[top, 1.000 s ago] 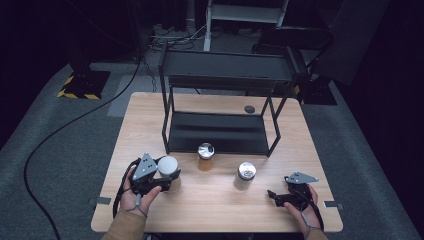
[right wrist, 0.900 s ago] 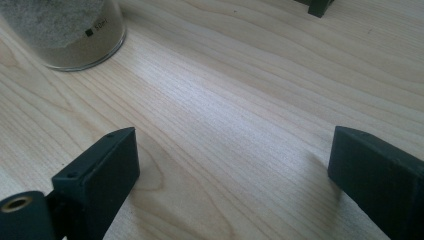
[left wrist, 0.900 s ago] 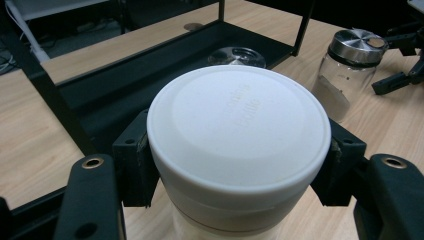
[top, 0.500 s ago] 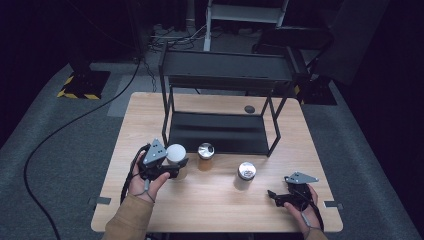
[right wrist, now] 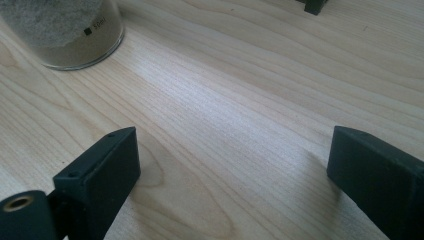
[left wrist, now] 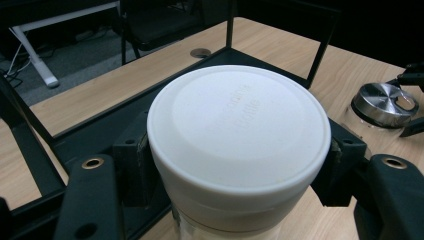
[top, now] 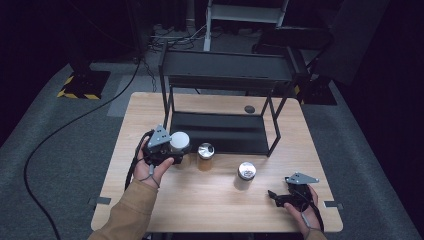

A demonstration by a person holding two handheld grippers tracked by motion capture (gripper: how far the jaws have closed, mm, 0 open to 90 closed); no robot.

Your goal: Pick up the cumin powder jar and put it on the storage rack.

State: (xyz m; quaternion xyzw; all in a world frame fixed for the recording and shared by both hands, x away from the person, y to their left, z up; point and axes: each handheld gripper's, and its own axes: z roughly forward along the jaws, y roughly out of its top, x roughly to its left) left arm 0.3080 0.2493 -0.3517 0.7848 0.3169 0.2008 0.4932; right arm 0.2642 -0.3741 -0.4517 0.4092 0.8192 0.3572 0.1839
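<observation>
Left gripper (top: pixel 172 150) clamps white-lid jar (left wrist: pixel 239 150) upright.

A: Right gripper view here — the right gripper (right wrist: pixel 232 165) has its two black jaws spread wide, one at the lower left, one at the lower right, bare wooden table (right wrist: pixel 260 85) between them.

B: Anything caught between them?

A: Nothing, just wood grain. Up in the top left corner stands a clear jar (right wrist: pixel 65 30) with pale grainy contents and a small printed mark, well apart from the jaws.

B: And the top right?

A: A small black foot (right wrist: pixel 314 5) at the edge, resting on the table.
</observation>
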